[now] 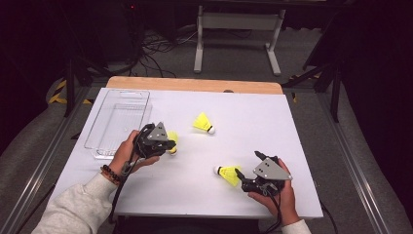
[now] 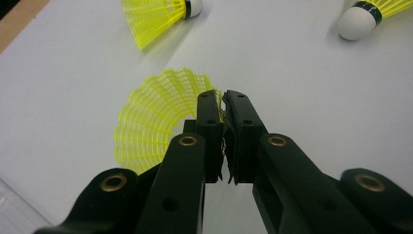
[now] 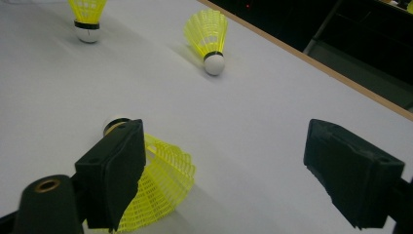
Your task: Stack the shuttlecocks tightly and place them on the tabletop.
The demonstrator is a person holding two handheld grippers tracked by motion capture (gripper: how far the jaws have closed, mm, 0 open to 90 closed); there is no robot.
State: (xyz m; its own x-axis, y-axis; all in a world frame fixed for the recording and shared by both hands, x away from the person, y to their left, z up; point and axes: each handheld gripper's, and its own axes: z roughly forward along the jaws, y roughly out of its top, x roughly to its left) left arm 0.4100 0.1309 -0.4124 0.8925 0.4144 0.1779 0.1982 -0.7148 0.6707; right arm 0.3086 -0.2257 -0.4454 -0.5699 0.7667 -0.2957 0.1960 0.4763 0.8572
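Dark studio floor with cables surrounds our white table [image 1: 272, 122], which has a bare wooden strip along its far edge. We work from the near side with a handheld tool in each hand.

Left gripper [image 1: 168, 145]: jaws pressed together on the rim of a yellow shuttlecock's skirt [image 2: 146, 122]. In the left gripper view the mesh fans out to the left of the closed tips. We judge the thin skirt edge was chosen because it is the easiest part to pinch. Whether the shuttlecock is clear of the table, we cannot tell.

Clear plastic bin [image 1: 108, 141]: just beside that hand, toward the table's left edge. It looks like the likely drop point, so this pinched shuttlecock has only a short way to go.

Right gripper [image 1: 239, 176]: jaws spread wide, resting low near the table's near edge. A second shuttlecock [image 1: 226, 174] lies on its side at the tool, white cork pointing toward the left hand. In the right gripper view its skirt [image 3: 163, 187] sits against one jaw while the other jaw stands well apart. Nothing is gripped here.

Third shuttlecock [image 1: 203, 123]: lies alone mid-table, beyond both tools.

Room to move: wide bare surface on the far right. The path from the left tool to the bin is unobstructed, but the bin's near wall must be cleared.
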